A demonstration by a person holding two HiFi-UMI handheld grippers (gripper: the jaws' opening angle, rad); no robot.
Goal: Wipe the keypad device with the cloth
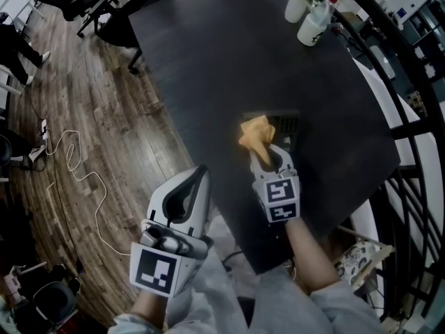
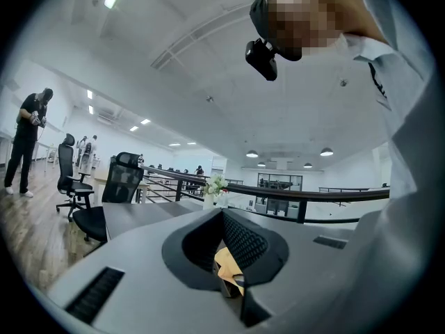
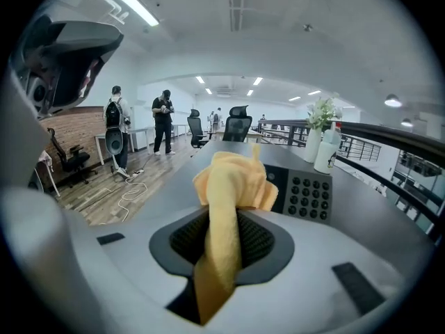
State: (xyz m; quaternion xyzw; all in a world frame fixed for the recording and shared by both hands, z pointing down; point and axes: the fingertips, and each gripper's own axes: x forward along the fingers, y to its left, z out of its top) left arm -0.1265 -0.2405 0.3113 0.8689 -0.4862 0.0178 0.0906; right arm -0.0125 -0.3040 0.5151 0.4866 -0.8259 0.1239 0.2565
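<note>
The dark table (image 1: 229, 54) fills most of the head view. The keypad device (image 1: 288, 125) lies flat on it, toward the person's side, well apart from the white bottle (image 1: 311, 23) and the flower vase (image 1: 299, 2) at the far edge.

The left gripper (image 1: 198, 176) hangs back off the table's near edge, jaws drawn together on nothing. The right gripper (image 1: 270, 157) reaches over the table, its jaws pinched on the yellow cloth (image 1: 256, 134). The cloth bunches into a wad past the tips, at the device's left end, while its tail hangs back through the jaws in the right gripper view.

Wiping looks barely begun. The main risk, as I judge it, is the device sliding across the smooth tabletop under a sideways stroke, since nothing steadies it. The wad is also small, so the hard jaw tips could scrape or press the keys, and a dragging stroke could tug the cloth loose.
</note>
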